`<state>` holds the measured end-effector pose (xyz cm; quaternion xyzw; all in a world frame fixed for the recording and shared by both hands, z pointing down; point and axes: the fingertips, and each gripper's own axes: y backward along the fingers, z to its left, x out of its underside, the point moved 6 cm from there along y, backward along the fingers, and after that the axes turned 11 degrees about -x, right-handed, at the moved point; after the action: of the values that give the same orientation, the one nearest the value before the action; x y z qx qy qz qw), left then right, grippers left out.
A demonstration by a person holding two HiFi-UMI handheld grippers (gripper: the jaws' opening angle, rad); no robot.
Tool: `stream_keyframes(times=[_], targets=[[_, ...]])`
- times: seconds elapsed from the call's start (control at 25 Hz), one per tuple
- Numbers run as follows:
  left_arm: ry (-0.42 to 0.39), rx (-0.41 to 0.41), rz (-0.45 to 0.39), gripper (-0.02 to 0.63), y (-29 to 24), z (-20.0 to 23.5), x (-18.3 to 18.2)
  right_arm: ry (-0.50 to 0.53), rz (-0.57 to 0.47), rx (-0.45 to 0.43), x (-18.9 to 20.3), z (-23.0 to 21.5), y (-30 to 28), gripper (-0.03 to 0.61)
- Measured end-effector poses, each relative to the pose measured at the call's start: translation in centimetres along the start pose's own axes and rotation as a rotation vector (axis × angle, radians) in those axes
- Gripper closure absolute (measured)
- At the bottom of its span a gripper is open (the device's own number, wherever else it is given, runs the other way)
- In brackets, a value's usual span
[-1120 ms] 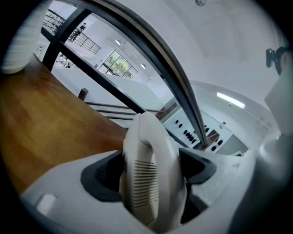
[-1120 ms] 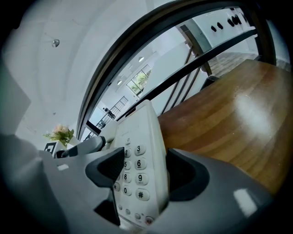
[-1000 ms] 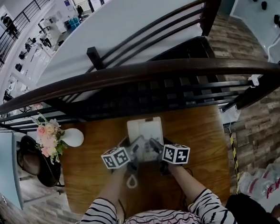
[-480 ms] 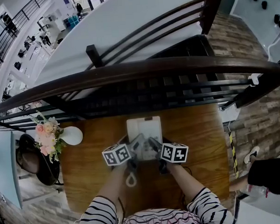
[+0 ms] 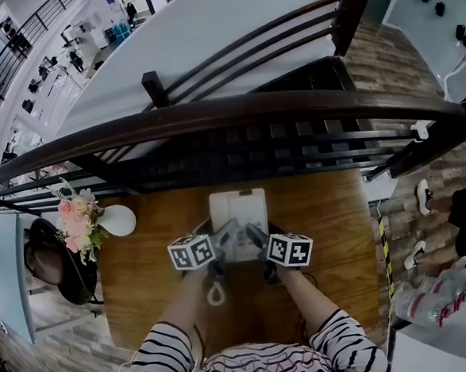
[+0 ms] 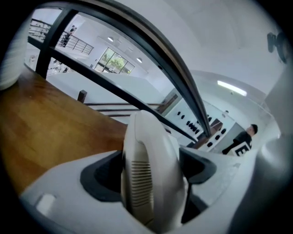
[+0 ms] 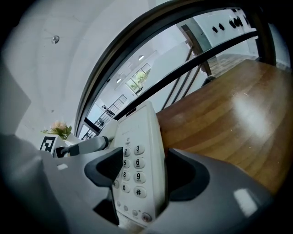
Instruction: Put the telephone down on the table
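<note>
Telephone (image 5: 239,214): white desk set at the far middle of the wooden table (image 5: 331,222); contact with the wood unclear.
Left gripper (image 5: 223,239): jaws pinching the handset (image 6: 149,155).
Right gripper (image 5: 257,237): jaws pinching the keypad (image 7: 132,169) side.
Handling: likely light, rigid, slick plastic; the handset may come loose, so holding both sides suits.
</note>
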<state>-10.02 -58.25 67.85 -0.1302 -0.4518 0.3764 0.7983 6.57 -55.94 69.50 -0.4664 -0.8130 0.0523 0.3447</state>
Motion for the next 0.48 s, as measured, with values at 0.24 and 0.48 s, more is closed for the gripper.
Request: stream_keyframes(times=[0.24, 0.48], targets=[[-0.009, -0.019, -0.023, 0.199, 1.5, -0.3, -0.6, 0.005, -0.015, 0.011, -0.1, 0.6, 1.4, 0.273], [-0.025, -0.038, -0.062, 0.201, 4.1, -1.2, -0.3, 0.053, -0.06, 0.034, 0.3, 2.2, 3.7, 0.309]])
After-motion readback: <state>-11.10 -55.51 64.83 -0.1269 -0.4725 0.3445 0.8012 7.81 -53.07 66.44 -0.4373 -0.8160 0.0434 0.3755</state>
